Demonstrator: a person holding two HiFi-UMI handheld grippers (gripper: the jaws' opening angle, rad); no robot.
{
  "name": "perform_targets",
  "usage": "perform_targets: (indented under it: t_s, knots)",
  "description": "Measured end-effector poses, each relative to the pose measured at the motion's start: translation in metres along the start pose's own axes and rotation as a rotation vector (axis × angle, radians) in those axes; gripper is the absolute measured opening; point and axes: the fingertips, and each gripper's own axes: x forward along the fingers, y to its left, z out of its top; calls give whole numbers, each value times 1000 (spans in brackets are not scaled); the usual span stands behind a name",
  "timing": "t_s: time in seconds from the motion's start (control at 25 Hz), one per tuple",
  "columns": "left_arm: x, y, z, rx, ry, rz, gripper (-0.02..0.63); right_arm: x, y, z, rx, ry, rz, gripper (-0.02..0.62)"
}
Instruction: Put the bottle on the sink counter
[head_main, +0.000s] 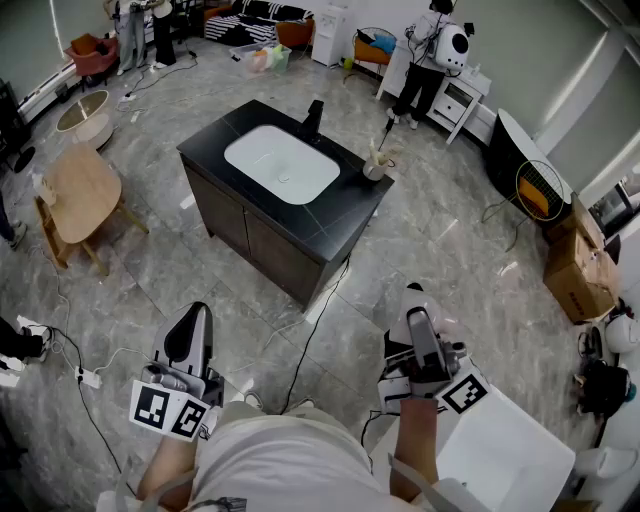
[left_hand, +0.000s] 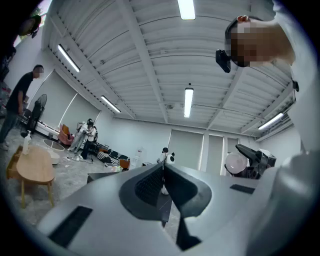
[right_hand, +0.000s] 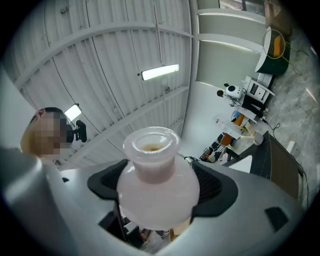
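Note:
The black sink counter (head_main: 345, 215) with a white basin (head_main: 282, 163) and a dark faucet (head_main: 313, 117) stands in the middle of the room, well ahead of both grippers. My right gripper (head_main: 417, 318) is shut on a whitish round-shouldered bottle (head_main: 413, 298). In the right gripper view the bottle (right_hand: 155, 192) sits upright between the black pads (right_hand: 216, 186), open mouth toward the ceiling. My left gripper (head_main: 196, 318) is held low at the left, shut and empty. Its jaws meet at the tips in the left gripper view (left_hand: 163, 168).
A cup with utensils (head_main: 375, 165) stands on the counter's right corner. A round wooden table (head_main: 80, 190) is at the left, cardboard boxes (head_main: 578, 268) and a round heater (head_main: 538, 190) at the right. Cables (head_main: 315, 330) cross the floor. People stand at the back.

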Motion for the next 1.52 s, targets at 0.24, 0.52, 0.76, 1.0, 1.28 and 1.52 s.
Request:
perform_targets:
  t_s: [0.24, 0.52, 0.76, 1.0, 1.28, 1.52]
  knots:
    - [-4, 4, -4, -6, 3, 1, 17, 0, 1, -7, 2, 4, -3, 411]
    - [-7, 4, -9, -17, 13, -4, 17, -3, 3, -13, -22, 27, -15, 411]
    - [-11, 9, -17, -37, 25, -20, 17, -5, 8, -23, -14, 35, -15, 411]
    - [-10, 16, -23, -56, 39, -64, 17, -9, 11, -32, -29, 23, -55, 413]
    - [12, 13, -39, -56, 74, -81, 17, -9, -15, -29, -14, 18, -87, 413]
    - [74, -6, -57, -46, 84, -39, 17, 11, -75, 3, 11, 65, -66, 413]
